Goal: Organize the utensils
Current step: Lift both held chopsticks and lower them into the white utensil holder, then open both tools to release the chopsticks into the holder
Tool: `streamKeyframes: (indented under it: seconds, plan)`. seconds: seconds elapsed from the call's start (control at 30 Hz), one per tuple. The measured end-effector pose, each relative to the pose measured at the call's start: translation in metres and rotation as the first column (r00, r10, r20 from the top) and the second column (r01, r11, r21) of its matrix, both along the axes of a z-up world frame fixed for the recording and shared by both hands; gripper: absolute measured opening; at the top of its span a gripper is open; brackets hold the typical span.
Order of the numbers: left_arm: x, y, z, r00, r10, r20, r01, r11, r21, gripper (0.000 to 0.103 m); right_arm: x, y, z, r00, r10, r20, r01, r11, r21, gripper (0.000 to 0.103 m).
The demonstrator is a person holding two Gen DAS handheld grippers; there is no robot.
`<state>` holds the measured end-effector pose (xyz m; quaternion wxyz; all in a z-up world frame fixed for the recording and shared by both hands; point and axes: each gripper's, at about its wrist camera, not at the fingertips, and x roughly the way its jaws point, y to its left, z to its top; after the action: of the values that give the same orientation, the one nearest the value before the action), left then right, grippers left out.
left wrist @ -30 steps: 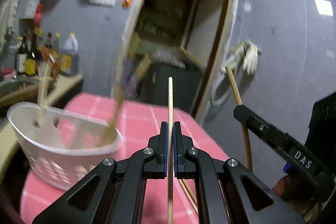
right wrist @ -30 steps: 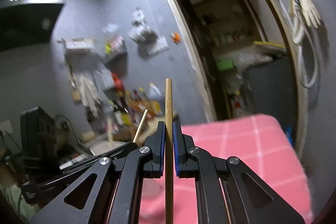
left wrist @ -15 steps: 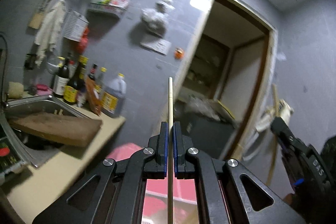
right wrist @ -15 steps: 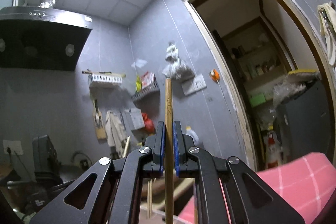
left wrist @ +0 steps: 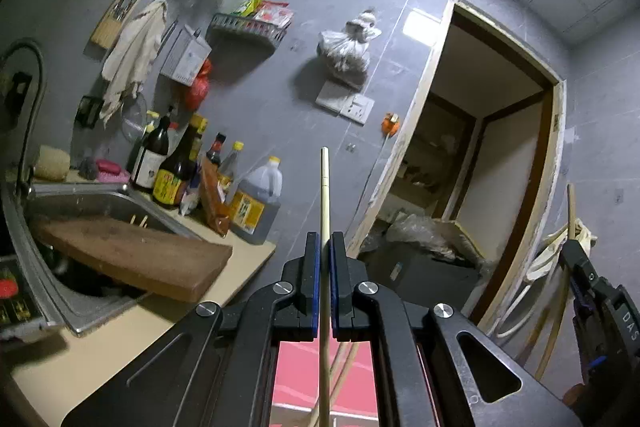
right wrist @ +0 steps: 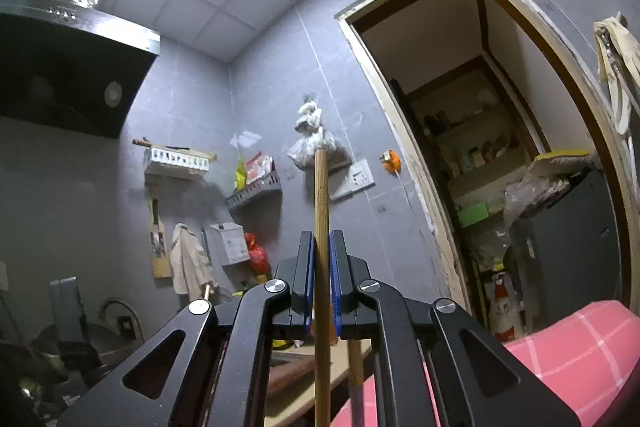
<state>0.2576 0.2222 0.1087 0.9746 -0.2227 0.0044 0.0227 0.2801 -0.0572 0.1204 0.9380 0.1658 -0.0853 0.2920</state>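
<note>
**Both grippers are carrying one chopstick each, away from the table**

The left gripper (left wrist: 325,283) is pinching a thin, pale bamboo chopstick (left wrist: 325,195) between its blue pads. The jaws are pressed nearly together on it, and the stick is standing upright, passing straight through the gap and rising well above the fingertips. Below the jaws, its lower part is hanging over the pink checked tablecloth (left wrist: 296,379).

The right gripper (right wrist: 322,287) is clamping in the same way a thicker, darker brown wooden chopstick (right wrist: 321,203) with a small carved mark near its top. This stick too is running upright through the closed jaws and is sticking out above them. The pink cloth is lying low and to the right of these jaws.

Ahead of the left jaws, to the left side, the steel sink (left wrist: 96,211) with a brown wooden cutting board (left wrist: 136,259) leaning on it is showing, and dark sauce bottles (left wrist: 176,171) are standing behind it.

In my judgement the step in hand is the transport: both sticks are gripped and lifted. No utensil holder is appearing in either view now. The next move is probably asking to turn the grippers down toward a container, to bring each stick's lower end over its opening, and only then to loosen the jaws, so the sticks are not falling outside.
</note>
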Motion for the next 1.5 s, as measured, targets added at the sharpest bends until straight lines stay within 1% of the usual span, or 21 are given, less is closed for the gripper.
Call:
streamKeyframes:
  seconds: [0.23,0.37,0.5,0.67,0.93,1.17,1.27,1.37,1.5]
  plan:
    - [0.003,-0.011,-0.019,1.0,0.012,-0.021,-0.012,1.0,-0.012,0.002,0.005,-0.001,-0.012,1.0,-0.022,-0.014,0.022,1.0,0.019,0.006]
    - [0.001,-0.017,-0.024,1.0,0.014,-0.027,-0.014,1.0,-0.005,0.002,0.005,-0.003,-0.009,1.0,-0.023,-0.015,0.023,0.999,0.038,0.006]
    - [0.001,-0.019,-0.026,0.999,0.014,-0.031,-0.014,1.0,-0.003,0.002,0.002,-0.004,-0.003,1.0,-0.021,0.003,0.021,0.998,0.055,0.006]
    - [0.0,-0.02,-0.027,0.999,0.015,-0.031,-0.015,1.0,0.0,0.002,0.004,0.003,-0.001,0.999,-0.033,0.023,0.032,0.998,0.045,0.006]
    - [-0.002,-0.027,-0.035,0.999,0.013,-0.045,-0.012,1.0,0.027,0.002,0.01,0.009,-0.013,0.999,-0.036,-0.01,0.036,0.999,-0.002,0.006]
    - [-0.008,-0.032,-0.042,0.998,-0.012,-0.063,0.015,0.999,0.046,0.003,0.003,0.012,-0.025,0.998,-0.021,-0.06,0.016,0.995,-0.096,0.006]
    - [-0.012,-0.035,-0.044,0.997,-0.023,-0.069,0.028,0.997,0.066,0.003,-0.003,0.012,-0.029,0.997,-0.017,-0.081,0.005,0.99,-0.139,0.006]
    - [-0.016,-0.039,-0.046,0.996,-0.038,-0.087,0.046,0.995,0.089,0.003,-0.01,0.01,-0.034,0.993,-0.017,-0.117,-0.005,0.982,-0.187,0.006]
    - [-0.019,-0.045,-0.051,0.991,-0.056,-0.121,0.07,0.991,0.114,0.003,-0.011,0.007,-0.043,0.981,-0.019,-0.194,-0.026,0.974,-0.225,0.006]
